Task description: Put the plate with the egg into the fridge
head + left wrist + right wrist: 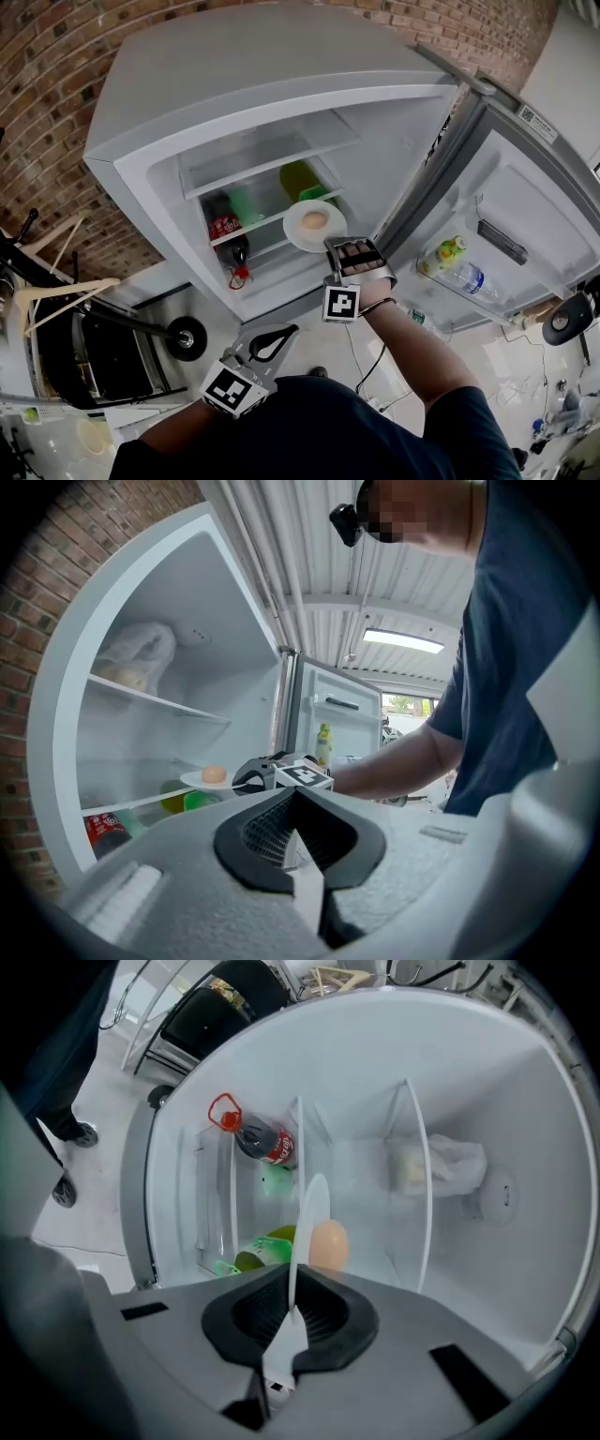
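Note:
A white plate (292, 228) carrying a brown egg (315, 220) hangs at the front of the open fridge (187, 94), level with its middle glass shelf. My right gripper (342, 247) is shut on the plate's near rim. The right gripper view shows the plate (307, 1218) edge-on between the pads, with the egg (328, 1244) just beyond. From the left gripper view the plate (195, 780) and egg (214, 773) hover just above the shelf edge. My left gripper (279, 335) is low, close to my body and outside the fridge, shut on nothing.
A cola bottle (225, 228) and green items (298, 178) lie on the shelves. A white bag (441, 1162) sits on the upper shelf. The open door (525, 206) at the right holds bottles (450, 255). A black chair and a wooden rack (56, 300) stand at the left.

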The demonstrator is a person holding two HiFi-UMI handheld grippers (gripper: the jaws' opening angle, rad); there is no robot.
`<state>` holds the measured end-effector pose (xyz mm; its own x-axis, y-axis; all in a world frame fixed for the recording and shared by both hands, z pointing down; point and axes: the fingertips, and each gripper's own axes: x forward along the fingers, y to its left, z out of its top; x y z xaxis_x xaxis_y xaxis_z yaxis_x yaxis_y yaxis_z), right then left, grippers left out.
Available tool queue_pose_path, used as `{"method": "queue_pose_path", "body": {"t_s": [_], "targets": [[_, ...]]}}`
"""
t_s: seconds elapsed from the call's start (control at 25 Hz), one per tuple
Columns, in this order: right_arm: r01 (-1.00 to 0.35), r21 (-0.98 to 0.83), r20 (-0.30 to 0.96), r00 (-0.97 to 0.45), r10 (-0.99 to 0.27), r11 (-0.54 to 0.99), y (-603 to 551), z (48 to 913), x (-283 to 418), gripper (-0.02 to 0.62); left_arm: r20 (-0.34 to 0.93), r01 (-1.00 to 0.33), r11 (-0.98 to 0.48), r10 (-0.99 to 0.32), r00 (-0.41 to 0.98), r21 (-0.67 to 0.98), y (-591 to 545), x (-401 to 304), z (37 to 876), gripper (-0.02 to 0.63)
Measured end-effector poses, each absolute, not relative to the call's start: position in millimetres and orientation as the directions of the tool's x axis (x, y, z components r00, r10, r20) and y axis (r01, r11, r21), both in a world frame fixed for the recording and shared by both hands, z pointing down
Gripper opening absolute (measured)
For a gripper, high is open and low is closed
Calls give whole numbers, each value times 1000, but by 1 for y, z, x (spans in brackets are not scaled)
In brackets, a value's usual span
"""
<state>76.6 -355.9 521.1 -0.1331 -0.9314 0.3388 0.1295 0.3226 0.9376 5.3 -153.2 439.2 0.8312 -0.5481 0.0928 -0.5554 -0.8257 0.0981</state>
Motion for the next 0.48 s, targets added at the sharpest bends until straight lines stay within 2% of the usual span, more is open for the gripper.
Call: {"method": "queue_pose_path", "body": {"t_s": [0.32,0.48], "targets": [[155,933,338,-75,-938,324,-399,527,80,21,94,-573,-811,-565,819,115,-157,1,445,-2],[175,913,378,-29,-925,367,-418,540,87,21,92,-585,-802,-578,811,122,-159,-4,447,-2]]}}
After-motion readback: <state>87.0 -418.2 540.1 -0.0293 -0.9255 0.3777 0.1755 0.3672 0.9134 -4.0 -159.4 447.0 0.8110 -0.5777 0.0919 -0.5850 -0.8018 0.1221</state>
